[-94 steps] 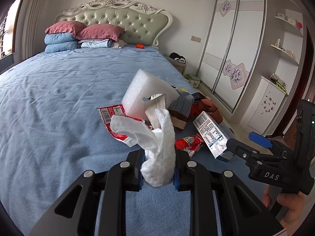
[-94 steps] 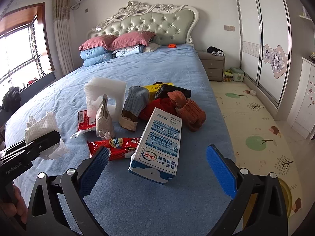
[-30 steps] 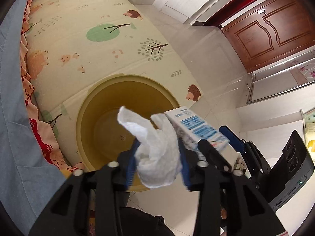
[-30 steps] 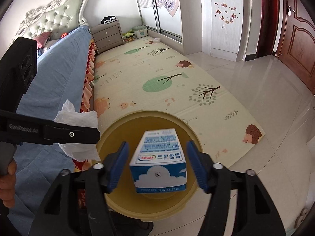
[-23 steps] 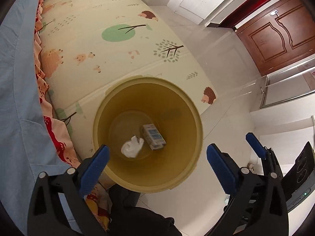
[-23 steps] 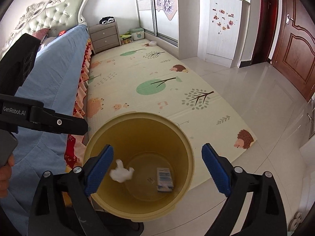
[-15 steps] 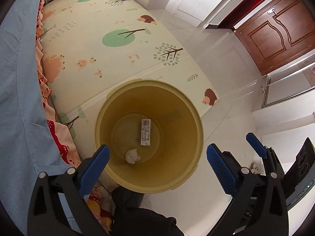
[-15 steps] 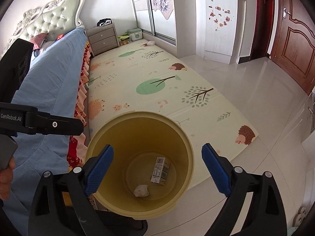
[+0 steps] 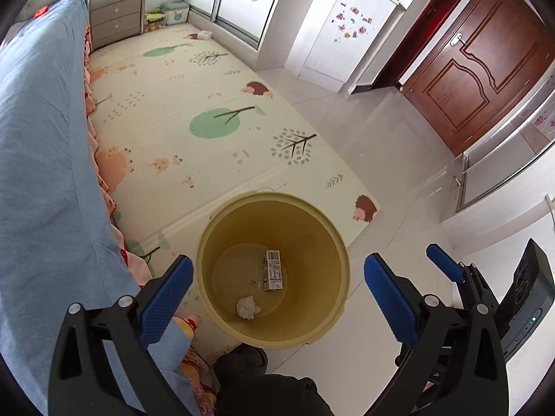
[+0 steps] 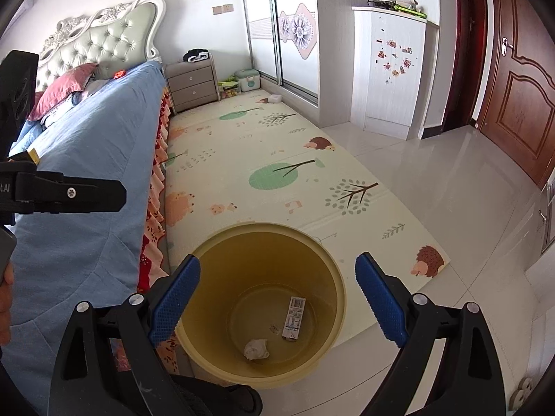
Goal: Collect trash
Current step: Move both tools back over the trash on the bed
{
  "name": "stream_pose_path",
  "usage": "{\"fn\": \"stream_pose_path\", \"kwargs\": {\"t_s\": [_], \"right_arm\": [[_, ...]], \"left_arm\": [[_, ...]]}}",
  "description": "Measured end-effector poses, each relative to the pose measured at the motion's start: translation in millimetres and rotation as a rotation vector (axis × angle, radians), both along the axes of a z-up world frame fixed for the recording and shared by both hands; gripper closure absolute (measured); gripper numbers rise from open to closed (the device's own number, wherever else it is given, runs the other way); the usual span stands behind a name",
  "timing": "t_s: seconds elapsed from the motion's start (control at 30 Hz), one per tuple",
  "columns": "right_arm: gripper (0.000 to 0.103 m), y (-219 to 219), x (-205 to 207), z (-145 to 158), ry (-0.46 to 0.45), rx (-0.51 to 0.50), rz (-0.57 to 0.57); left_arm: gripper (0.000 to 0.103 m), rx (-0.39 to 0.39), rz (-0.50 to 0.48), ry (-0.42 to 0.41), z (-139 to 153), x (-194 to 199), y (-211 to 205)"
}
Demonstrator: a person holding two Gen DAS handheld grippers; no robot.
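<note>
At the foot of the blue-quilted bed (image 10: 86, 159), a round, smooth yellow plastic bin (image 9: 333, 239) stands on the glossy white floor tiles beside a printed foam play mat (image 10: 277, 159). Inside on its flat bottom lie a crumpled white tissue (image 9: 247, 307) and a small rectangular milk carton (image 9: 273, 270), apart. Above the bin, the left claw (image 9: 277, 287) and the right claw (image 10: 275, 294) both stand wide open and empty, their blue pads ridged.

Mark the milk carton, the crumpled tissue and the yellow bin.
milk carton (image 9: 273, 270), left wrist view, middle of its upper face.
crumpled tissue (image 9: 247, 307), left wrist view, centre of the wad.
yellow bin (image 10: 329, 263), right wrist view, right rim.
</note>
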State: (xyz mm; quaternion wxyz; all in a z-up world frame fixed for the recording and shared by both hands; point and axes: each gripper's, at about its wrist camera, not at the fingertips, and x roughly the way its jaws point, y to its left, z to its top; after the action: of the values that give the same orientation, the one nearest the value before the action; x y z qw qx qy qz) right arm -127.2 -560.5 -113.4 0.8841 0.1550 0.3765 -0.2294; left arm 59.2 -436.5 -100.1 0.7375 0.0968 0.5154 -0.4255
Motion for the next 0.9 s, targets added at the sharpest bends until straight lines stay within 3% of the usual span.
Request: {"fn": "stream_pose_path", "kwargs": {"t_s": [0.2,0.47,0.73,0.9], "right_arm": [[0.015,40,12,33,-0.114,-0.001,0.106],[0.010,115,44,77,-0.221,-0.026,0.302],[0.008,194,81,106,-0.291,-0.040,0.470],[0.008,250,104,117,-0.310,-0.061,0.561]], "left_arm": [[0.004,-0.078,0.096,-0.190,52,-6,69],[0.004,-0.079,0.276,-0.411,101,-4,192],[0.004,-0.052,0.474,-0.520,125,11,315],[0.004,-0.049,0.599,-0.527,124,21,380]]}}
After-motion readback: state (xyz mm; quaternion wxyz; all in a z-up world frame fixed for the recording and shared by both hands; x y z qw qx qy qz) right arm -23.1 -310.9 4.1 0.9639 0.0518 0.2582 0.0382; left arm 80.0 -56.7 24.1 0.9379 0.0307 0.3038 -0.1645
